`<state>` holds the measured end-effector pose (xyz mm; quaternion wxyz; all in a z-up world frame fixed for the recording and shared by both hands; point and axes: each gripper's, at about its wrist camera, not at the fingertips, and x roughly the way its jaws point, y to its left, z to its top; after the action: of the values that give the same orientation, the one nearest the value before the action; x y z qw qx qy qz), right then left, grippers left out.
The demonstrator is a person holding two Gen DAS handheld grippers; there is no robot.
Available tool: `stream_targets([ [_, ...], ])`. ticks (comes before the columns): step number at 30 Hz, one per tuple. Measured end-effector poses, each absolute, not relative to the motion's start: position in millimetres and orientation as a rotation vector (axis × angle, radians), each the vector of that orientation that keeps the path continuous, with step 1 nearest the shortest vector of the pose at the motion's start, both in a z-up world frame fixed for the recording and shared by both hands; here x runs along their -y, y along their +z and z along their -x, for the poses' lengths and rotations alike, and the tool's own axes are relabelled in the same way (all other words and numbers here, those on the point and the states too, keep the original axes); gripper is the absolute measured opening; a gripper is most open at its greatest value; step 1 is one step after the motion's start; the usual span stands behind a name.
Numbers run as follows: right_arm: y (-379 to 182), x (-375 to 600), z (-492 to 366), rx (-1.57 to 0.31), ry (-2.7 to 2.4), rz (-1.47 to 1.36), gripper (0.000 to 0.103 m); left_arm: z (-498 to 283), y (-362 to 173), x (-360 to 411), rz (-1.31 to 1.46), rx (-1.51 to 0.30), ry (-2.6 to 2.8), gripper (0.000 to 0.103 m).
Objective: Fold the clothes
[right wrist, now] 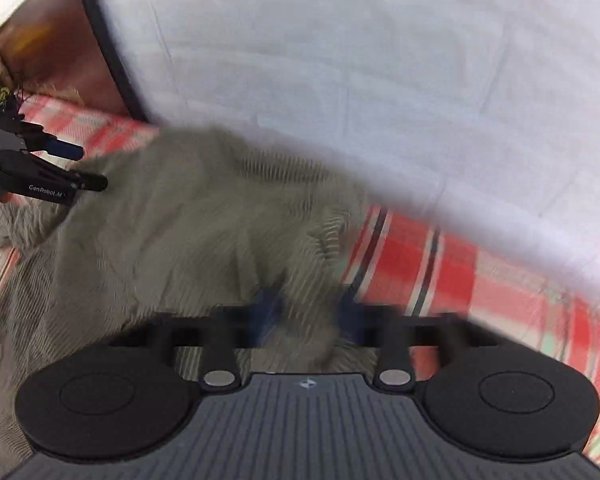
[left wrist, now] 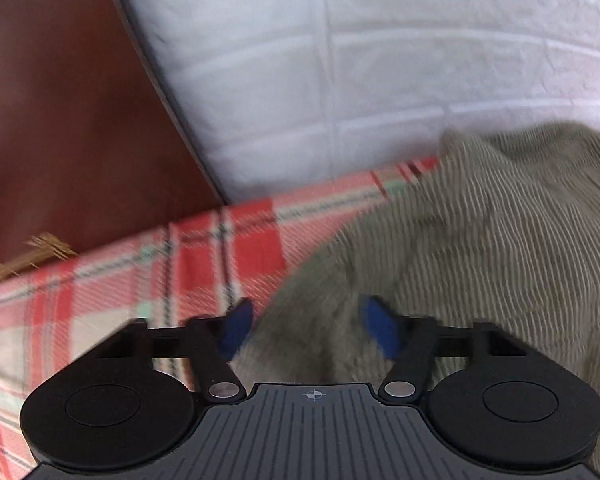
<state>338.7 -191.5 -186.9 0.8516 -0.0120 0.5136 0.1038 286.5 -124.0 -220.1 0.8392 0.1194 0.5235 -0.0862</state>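
left gripper (left wrist: 306,326) jaws ajar over garment (left wrist: 480,240)

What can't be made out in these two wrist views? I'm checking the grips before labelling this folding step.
- Right wrist view: right gripper fingertips are motion-blurred and sunk in the olive corduroy garment; contact unreadable.
- Left wrist view: left gripper straddles the cloth; blur hides whether the pads press it.
- Both views: the garment's type and full outline are cut off by frame edges and gripper bodies.
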Motion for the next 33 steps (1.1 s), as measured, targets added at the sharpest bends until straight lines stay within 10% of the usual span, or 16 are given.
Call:
stream_targets([
  [3,-177,207,-332,-1.026,0.19,0.011,0.007,-285,-219,120,-0.231,-1.11,-0.196,0.0],
  [12,-216,247,-328,-1.167,0.128,-0.161,0.01,-285,-224,103,-0.221,-1.124,-0.146,0.0],
  [13,-214,247,-328,-1.164,0.137,-0.159,0.012,-284,-223,106,-0.235,-1.121,-0.154,0.023],
  [18,-179,240,-326,-1.084,0.21,-0.012,0.062,-289,-195,109,-0.221,-1.069,-0.213,0.056],
  [33,-198,218,-380,-1.061,0.182,-0.107,0.06,-353,-216,209,-0.072,-1.092,-0.383,0.064],
])
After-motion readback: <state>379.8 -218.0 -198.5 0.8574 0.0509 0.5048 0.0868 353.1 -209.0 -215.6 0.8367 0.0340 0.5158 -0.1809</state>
